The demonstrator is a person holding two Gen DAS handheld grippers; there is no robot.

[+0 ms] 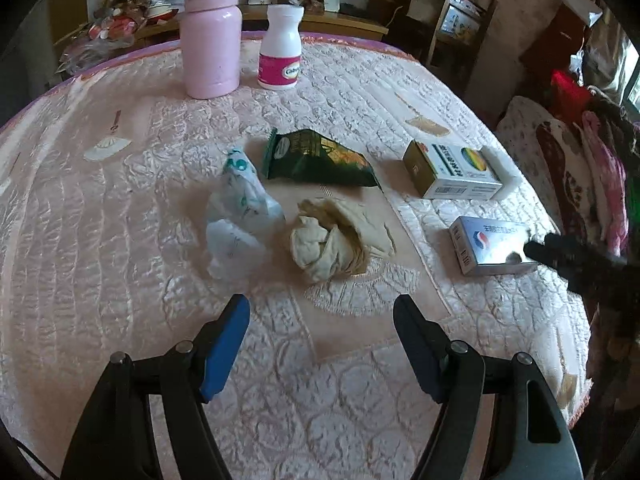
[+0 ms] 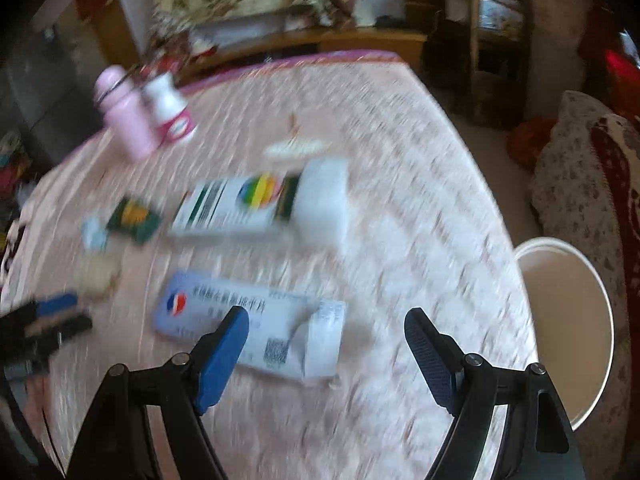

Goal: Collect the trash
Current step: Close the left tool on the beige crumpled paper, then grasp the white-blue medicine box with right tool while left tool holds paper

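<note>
Above the quilted table (image 1: 120, 208), both tools (image 1: 322, 312) (image 2: 326, 324) hover, fingers spread.

white pill bottle (image 1: 279, 50) label "Caltrate"

Pink flask (image 1: 211, 36) upright at far edge of quilted pink bed cover (image 1: 100, 208). White pill bottle (image 1: 281, 48) just beside it. Wooden chair (image 1: 456, 20) beyond bed.

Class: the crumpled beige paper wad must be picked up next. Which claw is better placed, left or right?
Left. The open left claw faces the paper wad directly; the right claw hangs over the blue box.
</note>
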